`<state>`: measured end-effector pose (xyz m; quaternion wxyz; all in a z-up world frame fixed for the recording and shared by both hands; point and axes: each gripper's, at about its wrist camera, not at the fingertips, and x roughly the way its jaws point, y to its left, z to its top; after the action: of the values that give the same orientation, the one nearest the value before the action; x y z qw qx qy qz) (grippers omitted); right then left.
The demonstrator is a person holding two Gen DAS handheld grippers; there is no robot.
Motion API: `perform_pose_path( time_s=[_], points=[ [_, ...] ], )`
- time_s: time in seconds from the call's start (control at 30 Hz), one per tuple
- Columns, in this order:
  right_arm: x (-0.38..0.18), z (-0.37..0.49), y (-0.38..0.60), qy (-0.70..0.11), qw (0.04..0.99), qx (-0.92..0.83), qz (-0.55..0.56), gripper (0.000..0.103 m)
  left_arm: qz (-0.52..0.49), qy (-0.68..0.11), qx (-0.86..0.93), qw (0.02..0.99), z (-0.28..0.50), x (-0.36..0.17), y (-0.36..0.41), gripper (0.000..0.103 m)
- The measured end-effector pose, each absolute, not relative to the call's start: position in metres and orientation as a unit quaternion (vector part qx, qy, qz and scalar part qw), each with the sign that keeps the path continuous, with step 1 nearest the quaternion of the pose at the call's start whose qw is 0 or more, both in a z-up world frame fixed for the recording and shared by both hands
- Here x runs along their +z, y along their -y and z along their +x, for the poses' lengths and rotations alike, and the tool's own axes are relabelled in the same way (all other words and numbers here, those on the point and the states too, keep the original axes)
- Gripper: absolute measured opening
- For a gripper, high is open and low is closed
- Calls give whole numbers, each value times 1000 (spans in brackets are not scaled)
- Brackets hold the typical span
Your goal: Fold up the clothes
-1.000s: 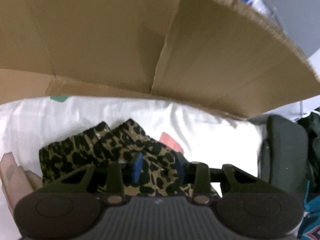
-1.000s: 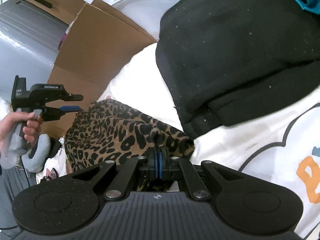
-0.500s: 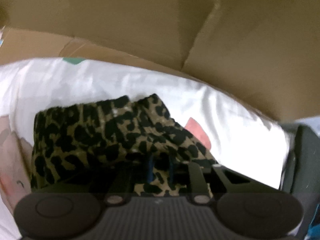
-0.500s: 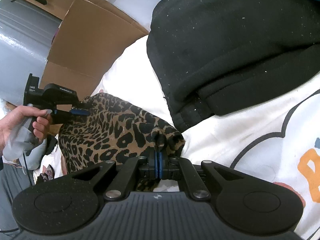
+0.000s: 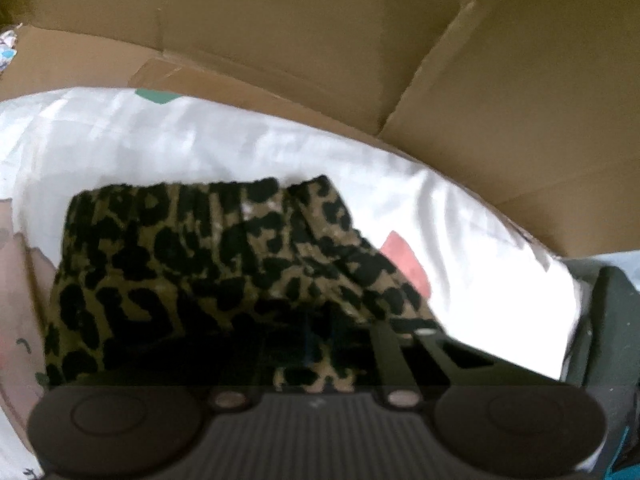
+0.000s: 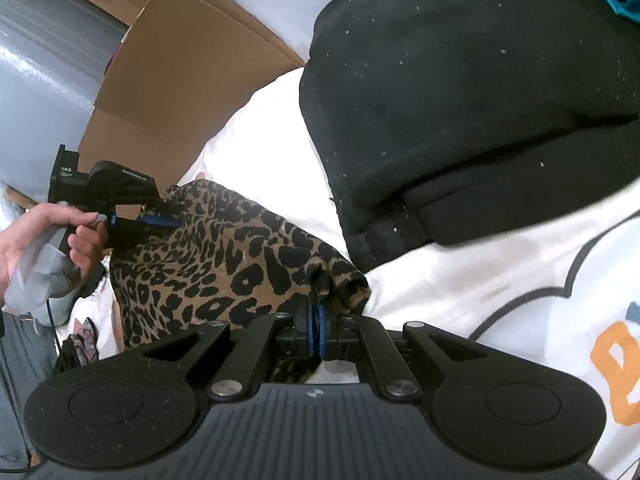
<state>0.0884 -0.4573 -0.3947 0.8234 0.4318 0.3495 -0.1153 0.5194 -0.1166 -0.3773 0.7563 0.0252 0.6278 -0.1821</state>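
A leopard-print garment (image 5: 200, 260) lies bunched on a white printed sheet (image 5: 160, 140). My left gripper (image 5: 316, 344) points steeply down into the garment. Its dark jaws are shut on a fold and partly buried in the cloth. In the right wrist view the same left gripper (image 6: 168, 222), held by a person's hand (image 6: 48, 236), pinches the far left edge of the leopard garment (image 6: 224, 264). My right gripper (image 6: 316, 316) is shut on the garment's near corner, and cloth bulges just above its blue pads (image 6: 310, 324).
An opened cardboard box (image 5: 320, 40) stands along the sheet's far side, also in the right wrist view (image 6: 188, 64). A large black garment (image 6: 460, 100) lies on the sheet (image 6: 480, 280) to the right of the leopard one. A grey surface (image 6: 40, 60) rises at the left.
My left gripper came down onto the far edge of the leopard garment and its jaws went from open to shut on the cloth. The right gripper kept its grip in place.
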Motion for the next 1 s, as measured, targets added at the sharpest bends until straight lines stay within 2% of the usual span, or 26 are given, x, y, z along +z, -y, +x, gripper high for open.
perform_pose_path(
  time_s=[0.57,1.0],
  points=[
    [-388,79,459,-335,826,-116,439,0,-58,-584,-254,769,514,-319,113,0],
    [-388,76,459,-330,821,-128,447,0,-89,-577,-275,764,509,-332,132,0]
  ],
)
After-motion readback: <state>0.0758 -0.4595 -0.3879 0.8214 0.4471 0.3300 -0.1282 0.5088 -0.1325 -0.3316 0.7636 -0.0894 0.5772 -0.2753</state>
